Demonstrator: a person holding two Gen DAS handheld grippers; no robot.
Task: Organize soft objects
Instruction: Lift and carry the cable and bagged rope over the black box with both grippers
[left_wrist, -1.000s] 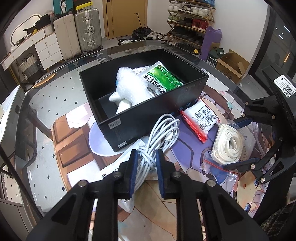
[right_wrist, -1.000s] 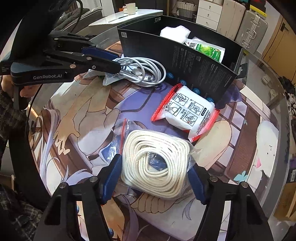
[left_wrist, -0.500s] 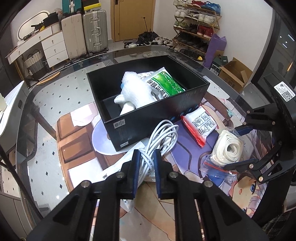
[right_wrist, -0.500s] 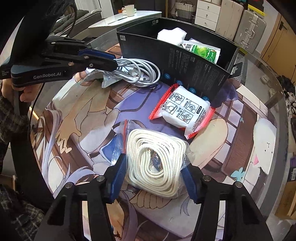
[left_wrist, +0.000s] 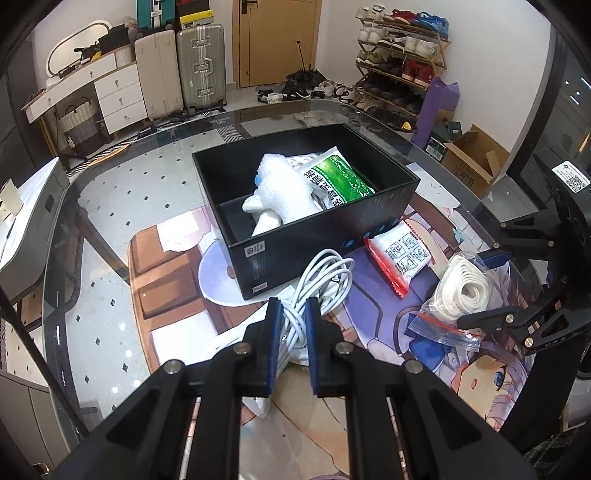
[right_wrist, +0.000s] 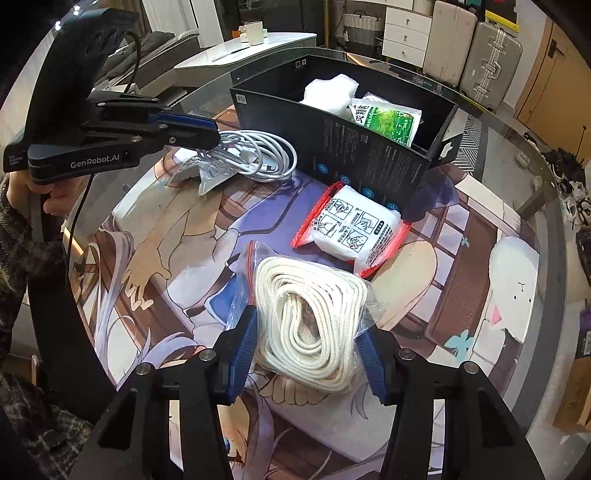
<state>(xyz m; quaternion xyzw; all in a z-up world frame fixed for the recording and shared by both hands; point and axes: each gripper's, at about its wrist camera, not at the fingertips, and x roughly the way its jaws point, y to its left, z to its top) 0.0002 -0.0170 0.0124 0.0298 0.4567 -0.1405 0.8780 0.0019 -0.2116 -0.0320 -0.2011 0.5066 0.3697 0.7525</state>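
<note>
A coiled white cable (left_wrist: 325, 273) lies in front of the black box (left_wrist: 314, 251), and my left gripper (left_wrist: 291, 306) is shut on its near loops. The right wrist view shows that gripper (right_wrist: 214, 136) pinching the cable (right_wrist: 266, 155) from the left. A cream rope coil in a clear zip bag (right_wrist: 310, 295) sits between the pads of my right gripper (right_wrist: 306, 325). Its jaws are closing, and the pads squeeze the coil narrow. A white packet with red edges (right_wrist: 351, 225) leans against the box wall (right_wrist: 369, 147). A bubble-wrap bundle (left_wrist: 280, 184) and a green packet (left_wrist: 340, 181) lie inside the box.
Everything rests on a printed cartoon mat (left_wrist: 369, 369) on a round glass table whose rim (left_wrist: 66, 206) curves close on the left. White paper sheets (left_wrist: 181, 336) lie beside the cable. A person's hand (right_wrist: 55, 199) holds the left gripper. Suitcases and a shoe rack stand beyond.
The left jaws have drawn tight on the cable loops. The right jaws have narrowed onto the bagged rope, pressing it from a round coil into a tall narrow one, and risen slightly.
</note>
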